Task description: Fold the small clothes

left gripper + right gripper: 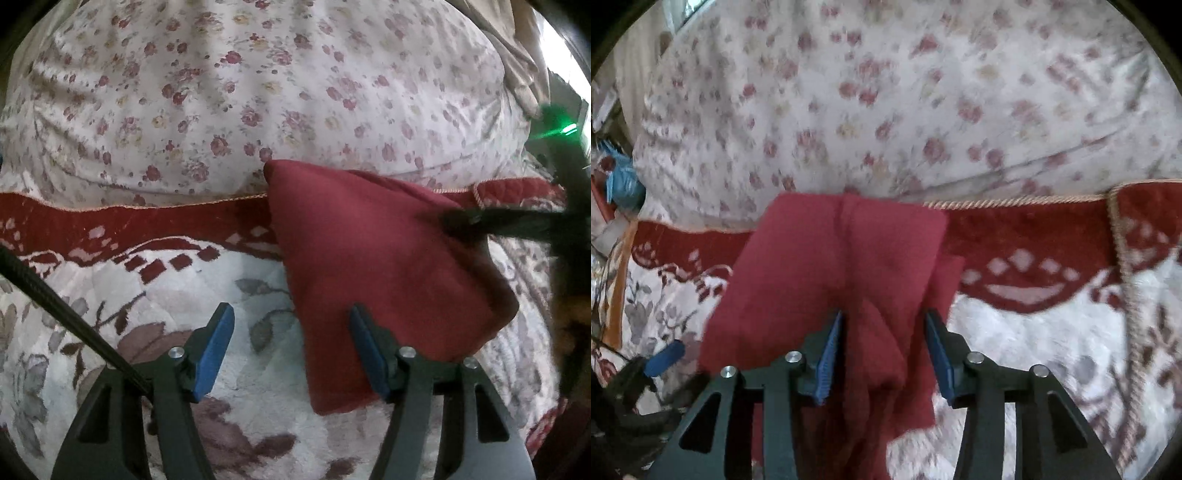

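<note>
A small dark red garment (384, 266) lies folded on a floral blanket (229, 288). My left gripper (291, 314) is open, low over the blanket, its right finger over the garment's left edge. In the right wrist view the same garment (827, 258) lies under my right gripper (884, 321), which is open with a raised fold of the red cloth between its blue pads (831, 347); the pads do not press it. The right gripper also shows blurred at the right edge of the left wrist view (491, 221). The left gripper's blue pad shows at the lower left of the right wrist view (665, 358).
A large white pillow with small red flowers (258, 92) lies beyond the garment. The blanket's dark red border with cord trim (1034, 236) runs across in front of it. Clutter with a blue item (620, 181) sits at the far left. A black cable (55, 302) crosses the lower left.
</note>
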Tool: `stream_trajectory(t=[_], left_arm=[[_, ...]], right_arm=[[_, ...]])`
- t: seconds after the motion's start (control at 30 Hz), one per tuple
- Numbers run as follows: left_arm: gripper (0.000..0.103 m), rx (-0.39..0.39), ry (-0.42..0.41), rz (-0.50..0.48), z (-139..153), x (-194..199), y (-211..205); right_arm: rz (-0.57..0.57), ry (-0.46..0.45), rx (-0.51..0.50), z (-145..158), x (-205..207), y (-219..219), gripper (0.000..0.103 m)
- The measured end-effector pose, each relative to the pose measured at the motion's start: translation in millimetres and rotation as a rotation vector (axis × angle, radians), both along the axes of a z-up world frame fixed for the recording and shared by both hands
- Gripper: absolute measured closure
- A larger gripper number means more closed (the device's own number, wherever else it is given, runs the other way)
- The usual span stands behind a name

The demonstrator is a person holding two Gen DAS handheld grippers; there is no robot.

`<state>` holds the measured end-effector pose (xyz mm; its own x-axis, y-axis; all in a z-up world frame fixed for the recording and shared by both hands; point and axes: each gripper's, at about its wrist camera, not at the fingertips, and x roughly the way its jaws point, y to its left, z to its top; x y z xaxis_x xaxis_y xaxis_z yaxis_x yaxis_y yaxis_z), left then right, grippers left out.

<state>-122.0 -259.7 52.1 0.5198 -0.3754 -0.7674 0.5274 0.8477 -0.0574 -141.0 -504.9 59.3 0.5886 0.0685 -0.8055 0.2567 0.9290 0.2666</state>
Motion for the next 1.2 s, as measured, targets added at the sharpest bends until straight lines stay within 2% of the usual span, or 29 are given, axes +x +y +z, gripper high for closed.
stream_trajectory(t=[0.1,0.17,0.23,0.27,0.3,0.37,0.43,0.57,0.67,0.77,0.8,0.87,0.9,1.03,1.1,1.13,1.17,1.2], left_arm=[[0.038,-0.004,0.009,0.007,0.0,1.3,-0.5],[0.037,0.003,0.007,0.009,-0.6,0.8,-0.6],[0.035,0.004,0.006,0.008,-0.8,0.5,-1.2],[0.034,0.005,0.007,0.006,-1.0,0.3,-1.6],[0.034,0.008,0.011,0.004,-1.2,0.4,-2.4],[0.034,0.008,0.007,0.002,-0.5,-0.4,-2.4],[0.034,0.009,0.002,0.003,0.2,-0.8,-2.3],[0.033,0.004,-0.001,0.005,-0.2,-0.6,-1.5],[0.032,0.005,0.002,0.01,-1.7,0.3,-2.1],[0.032,0.0,0.002,0.011,-1.4,0.2,-1.2],[0.032,-0.003,0.003,0.011,-1.6,0.3,-0.9],[0.03,-0.022,0.013,0.009,-2.3,1.3,0.3],[0.028,-0.039,0.028,0.008,-2.9,2.6,1.1],[0.027,-0.073,0.068,0.018,4.9,10.2,3.7],[0.018,-0.125,0.093,0.013,12.3,17.0,4.3],[0.014,-0.153,0.104,0.012,15.4,20.5,4.3],[0.012,-0.189,0.115,0.015,18.7,26.0,3.3],[0.009,-0.208,0.121,0.018,20.0,30.0,0.8]], right_arm=[[0.051,-0.044,0.046,15.9,-16.5,16.3,0.053],[0.102,-0.032,0.005,9.9,-22.3,33.2,0.052],[0.117,0.019,-0.074,-1.1,-24.2,44.7,0.052],[0.103,0.085,-0.107,-15.7,-24.9,44.4,0.053],[0.093,0.101,-0.091,-22.4,-28.5,41.2,0.053],[0.044,0.079,-0.042,-22.0,-39.8,31.5,0.052],[0.028,0.058,-0.036,-10.7,-48.2,29.9,0.052],[-0.02,-0.046,-0.102,31.0,-69.8,35.3,0.051],[0.02,-0.118,-0.054,46.9,-68.5,43.2,0.049],[0.096,-0.08,0.016,29.7,-39.3,51.4,0.05],[0.097,-0.06,0.018,22.1,-31.5,50.2,0.05],[0.062,0.009,-0.024,-2.8,-15.7,39.6,0.059],[0.051,0.019,-0.011,-9.7,-13.2,34.0,0.06],[0.062,0.001,0.024,-7.1,-19.8,28.1,0.06],[0.08,-0.022,0.041,4.8,-29.7,25.1,0.058],[0.083,-0.033,0.045,9.9,-33.9,23.9,0.052],[0.075,-0.05,0.042,15.4,-39.3,17.7,0.034],[0.056,-0.06,0.031,17.0,-41.7,13.3,0.022]])
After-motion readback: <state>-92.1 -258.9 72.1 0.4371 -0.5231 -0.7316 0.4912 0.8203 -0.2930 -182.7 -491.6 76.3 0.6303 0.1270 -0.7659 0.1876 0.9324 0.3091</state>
